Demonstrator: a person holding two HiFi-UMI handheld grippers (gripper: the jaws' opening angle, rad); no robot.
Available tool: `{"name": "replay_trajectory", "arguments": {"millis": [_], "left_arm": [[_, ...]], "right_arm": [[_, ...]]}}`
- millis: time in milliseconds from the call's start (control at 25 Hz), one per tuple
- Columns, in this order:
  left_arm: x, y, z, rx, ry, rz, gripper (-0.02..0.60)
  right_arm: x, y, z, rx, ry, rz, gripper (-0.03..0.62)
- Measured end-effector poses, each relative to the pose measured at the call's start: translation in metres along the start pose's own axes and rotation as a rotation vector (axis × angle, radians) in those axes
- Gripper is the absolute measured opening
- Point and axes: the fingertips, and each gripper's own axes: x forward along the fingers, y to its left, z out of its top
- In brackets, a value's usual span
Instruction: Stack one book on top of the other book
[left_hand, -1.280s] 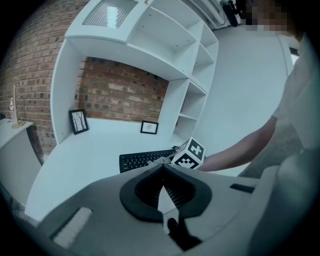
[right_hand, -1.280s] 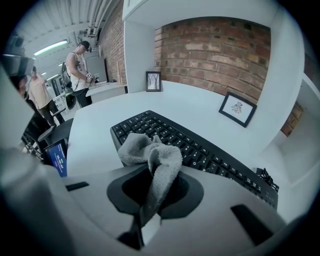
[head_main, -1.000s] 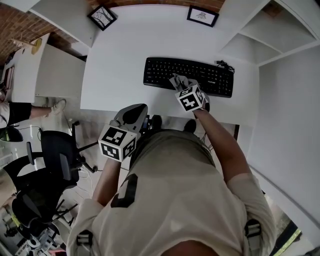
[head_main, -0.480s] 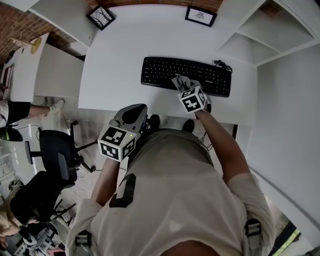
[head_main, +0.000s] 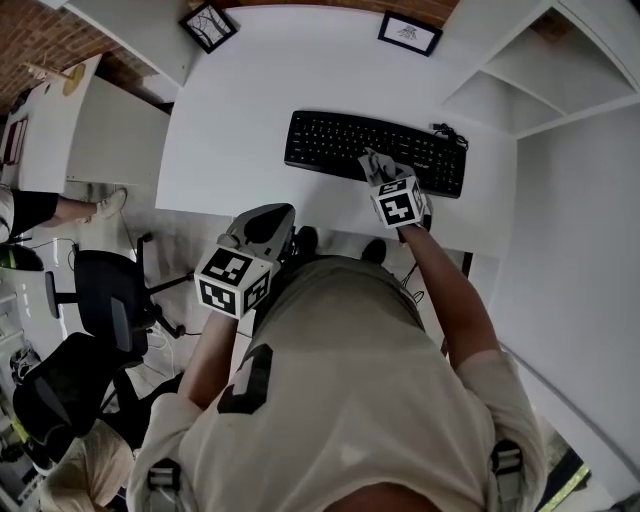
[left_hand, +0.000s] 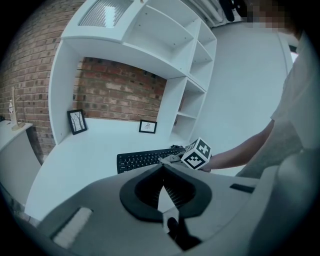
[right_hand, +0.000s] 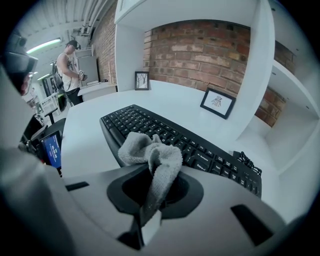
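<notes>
No book shows in any view. My right gripper (head_main: 374, 163) is shut on a crumpled grey cloth (head_main: 380, 166), which hangs out past its jaws (right_hand: 152, 152) over the near rows of a black keyboard (head_main: 340, 140). From the right gripper view the keyboard (right_hand: 200, 150) runs from left to far right on the white desk (head_main: 250, 90). My left gripper (head_main: 268, 222) is held in front of the desk's near edge, off the desktop. Its jaws are shut with nothing between them (left_hand: 162, 170). The left gripper view looks toward the keyboard (left_hand: 137, 160) and the right gripper's marker cube (left_hand: 196, 154).
Two small framed pictures (head_main: 207, 25) (head_main: 407, 32) stand at the back of the desk by a brick wall. White shelves (head_main: 520, 70) rise at the right. A black office chair (head_main: 110, 310) is at the left on the floor. A person (right_hand: 70, 57) stands far off.
My right gripper has shifted a little to the right along the keyboard, the cloth still in it. The left gripper has hardly moved.
</notes>
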Motion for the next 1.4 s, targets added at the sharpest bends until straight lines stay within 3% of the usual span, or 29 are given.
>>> {"name": "replay_trajectory", "arguments": {"millis": [320, 640, 1120, 1400], "left_arm": [[0.0, 0.011, 0.006, -0.006, -0.013, 0.007, 0.003], [0.006, 0.008, 0.006, 0.007, -0.002, -0.029, 0.003], [0.017, -0.007, 0.007, 0.024, 0.017, -0.06, 0.003], [0.022, -0.012, 0.006, 0.024, 0.029, -0.075, 0.003]], "right_arm": [[-0.002, -0.018, -0.013, 0.073, -0.001, -0.021, 0.025], [-0.018, -0.033, -0.026, 0.014, 0.022, -0.113, 0.025], [-0.025, -0.05, -0.04, 0.024, 0.019, -0.152, 0.025], [-0.034, -0.07, -0.056, -0.025, 0.047, -0.216, 0.025]]}}
